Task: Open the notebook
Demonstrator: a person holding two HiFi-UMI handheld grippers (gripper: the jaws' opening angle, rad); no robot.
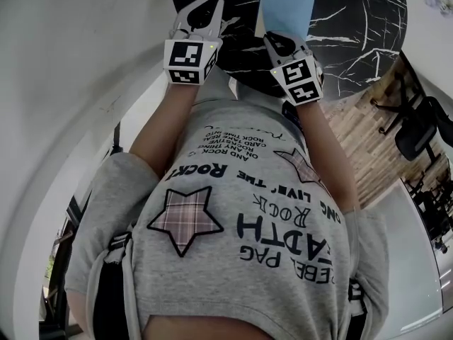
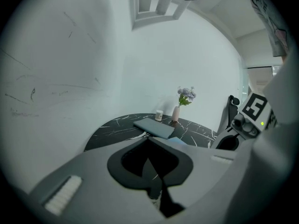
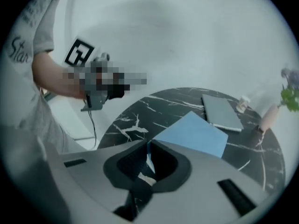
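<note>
Black marble table (image 1: 354,20) bears a blue notebook (image 1: 287,6); right gripper (image 3: 145,143) pinches its near corner, left gripper (image 2: 149,140) jaws together on nothing.

head view: top edge is cutting off the notebook (image 1: 287,6); right gripper (image 1: 274,40) is hiding its near corner | right gripper view: flowers (image 3: 290,90) are blurring at the far right edge | small white item (image 3: 242,103), possibly a cup, is showing too small to tell

Grey short-sleeved T-shirt (image 1: 248,261), black lettering, plaid star at 7 o'clock. Left tongs (image 1: 212,6) and right tongs (image 1: 274,40): grey, black-lined, each bearing a white, black-marked cube (image 1: 190,61).
</note>
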